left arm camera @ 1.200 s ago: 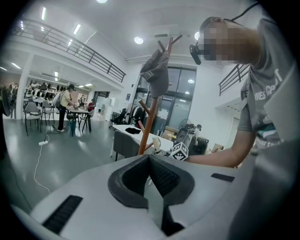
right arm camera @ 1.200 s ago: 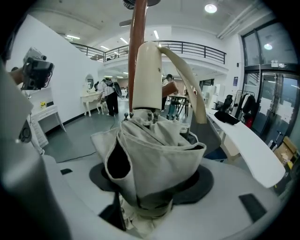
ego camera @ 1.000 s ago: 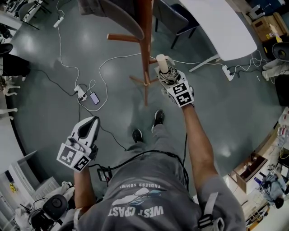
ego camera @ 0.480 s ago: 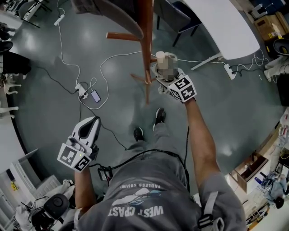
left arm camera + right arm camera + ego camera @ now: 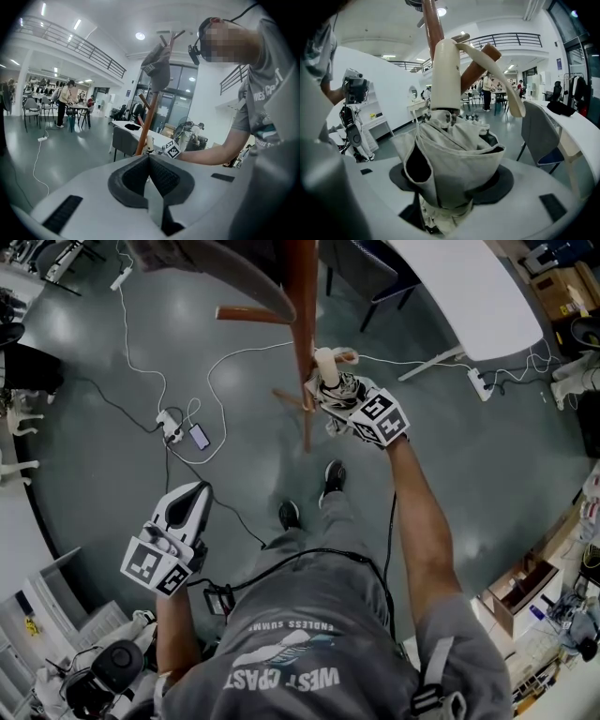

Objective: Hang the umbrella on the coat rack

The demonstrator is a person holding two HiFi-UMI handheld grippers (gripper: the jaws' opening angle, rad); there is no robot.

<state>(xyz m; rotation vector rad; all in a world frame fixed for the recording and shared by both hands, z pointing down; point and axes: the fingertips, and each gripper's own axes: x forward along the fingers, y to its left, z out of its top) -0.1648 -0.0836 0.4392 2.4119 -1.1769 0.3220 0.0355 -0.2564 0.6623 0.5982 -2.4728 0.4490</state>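
Beige fabric fills my right tongs (image 5: 451, 199): their jaws are clamped on the folded canopy of the umbrella (image 5: 454, 154), which stands upright out of them. Its cream handle (image 5: 444, 75) points up and sits just in front of the pole of the wooden coat rack (image 5: 433, 21). A cream strap (image 5: 512, 91) arcs from the top of the handle across a slanting peg (image 5: 480, 63) of the rack. I cannot tell whether the strap rests on that peg.

My left tongs (image 5: 149, 174) have their dark pads pressed together, with nothing between them. In the head view they hang low, well apart from the coat rack and to its left, beside the person's hip.

A grey garment (image 5: 157, 65) is draped over an upper peg of the coat rack. On the grey floor (image 5: 94, 362) left of the rack's base lie a power strip (image 5: 170, 430) and trailing white cables (image 5: 225, 362). A white desk (image 5: 459, 296) stands to the right of the rack, beyond the raised right arm.
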